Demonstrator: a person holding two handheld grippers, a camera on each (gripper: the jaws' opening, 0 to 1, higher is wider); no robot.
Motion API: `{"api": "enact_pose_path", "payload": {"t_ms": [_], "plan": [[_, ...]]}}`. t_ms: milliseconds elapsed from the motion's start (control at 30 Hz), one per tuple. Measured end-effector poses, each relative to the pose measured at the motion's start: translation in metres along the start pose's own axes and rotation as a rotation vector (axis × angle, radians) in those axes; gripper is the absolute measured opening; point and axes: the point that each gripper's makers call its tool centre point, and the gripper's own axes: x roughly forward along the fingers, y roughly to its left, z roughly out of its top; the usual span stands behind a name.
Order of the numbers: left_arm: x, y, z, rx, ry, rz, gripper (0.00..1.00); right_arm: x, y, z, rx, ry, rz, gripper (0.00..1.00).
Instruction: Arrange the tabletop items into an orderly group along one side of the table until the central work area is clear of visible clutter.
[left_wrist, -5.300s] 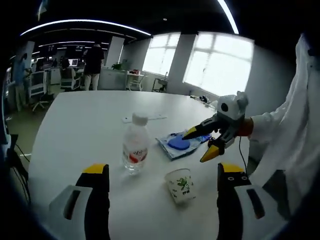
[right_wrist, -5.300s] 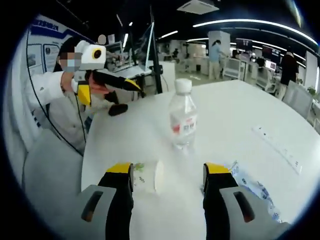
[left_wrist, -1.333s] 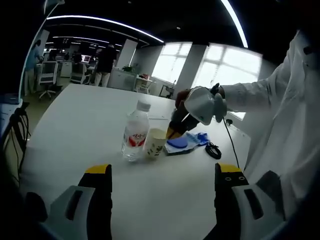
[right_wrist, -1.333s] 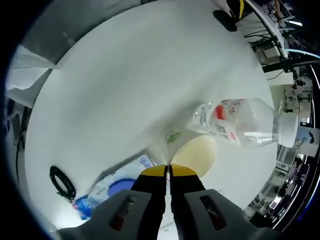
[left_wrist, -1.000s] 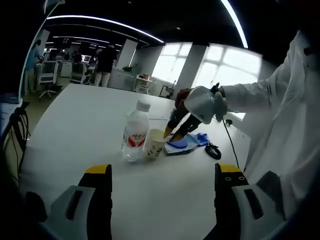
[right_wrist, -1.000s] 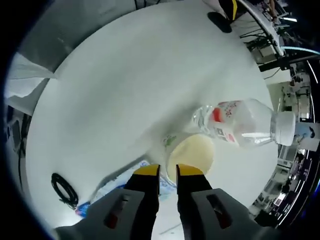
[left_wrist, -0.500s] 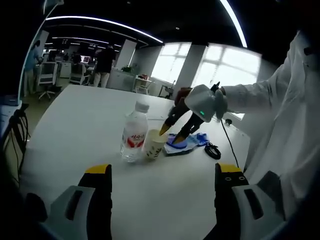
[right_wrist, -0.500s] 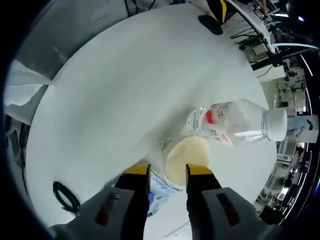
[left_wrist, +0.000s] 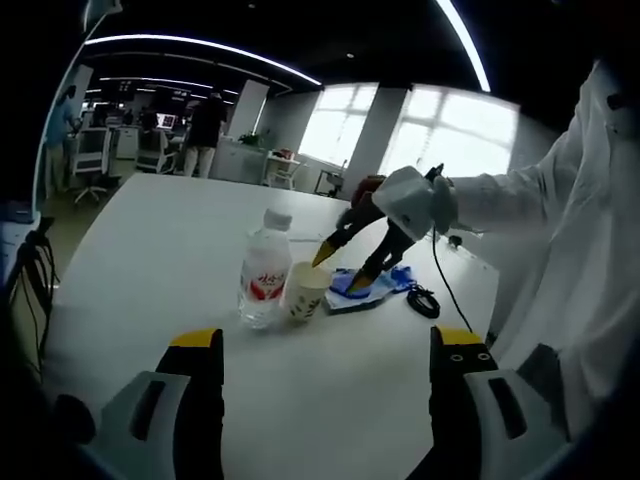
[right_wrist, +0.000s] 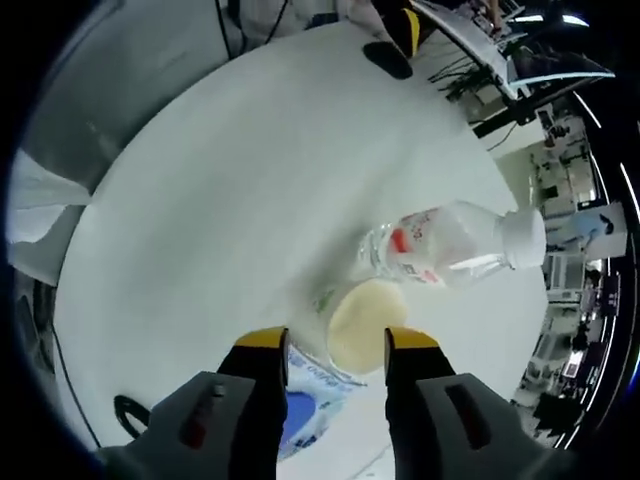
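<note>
**One bottle, one cup, one blue packet grouped on the white table**

We count three items close together on the white table (left_wrist: 150, 260): one clear water bottle (left_wrist: 262, 283) with a white cap and red label, one paper cup (left_wrist: 304, 293) standing upright just beside it, and one blue packet (left_wrist: 365, 285) lying flat behind the cup. One coiled black cable (left_wrist: 421, 300) lies near the packet, toward the table's edge.

In the left gripper view, our left gripper (left_wrist: 320, 345) sits low over the near part of the table, its two yellow-tipped fingers spread wide with nothing between them. The right gripper (left_wrist: 348, 268) is above the cup and packet, its fingers apart and gripping nothing, held by a hand on a white sleeve (left_wrist: 520, 215).

In the right gripper view, we look down on the cup (right_wrist: 358, 322), its open mouth between the spread fingers of the right gripper (right_wrist: 335, 345). The bottle (right_wrist: 450, 245) is just beyond it and the packet (right_wrist: 300, 405) is by the left finger.
</note>
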Motion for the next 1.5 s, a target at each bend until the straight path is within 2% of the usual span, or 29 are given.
{"api": "enact_pose_path", "payload": {"t_ms": [133, 367, 700, 1100, 1500], "plan": [[0.001, -0.002, 0.002, 0.008, 0.003, -0.005, 0.87, -0.003, -0.001, 0.001, 0.025, -0.011, -0.016, 0.43], [0.002, -0.007, 0.007, 0.024, 0.007, -0.013, 0.87, -0.010, 0.000, -0.003, 0.064, -0.018, -0.042, 0.45], [0.004, -0.013, 0.016, 0.049, 0.013, -0.027, 0.88, -0.028, 0.001, 0.000, 0.173, -0.067, -0.114, 0.48], [0.012, -0.026, 0.032, 0.100, 0.021, -0.053, 0.89, -0.069, -0.004, -0.003, 0.379, -0.169, -0.265, 0.50], [0.020, -0.042, 0.043, 0.150, 0.040, -0.087, 0.89, -0.108, 0.021, -0.020, 0.623, -0.257, -0.380, 0.51]]}}
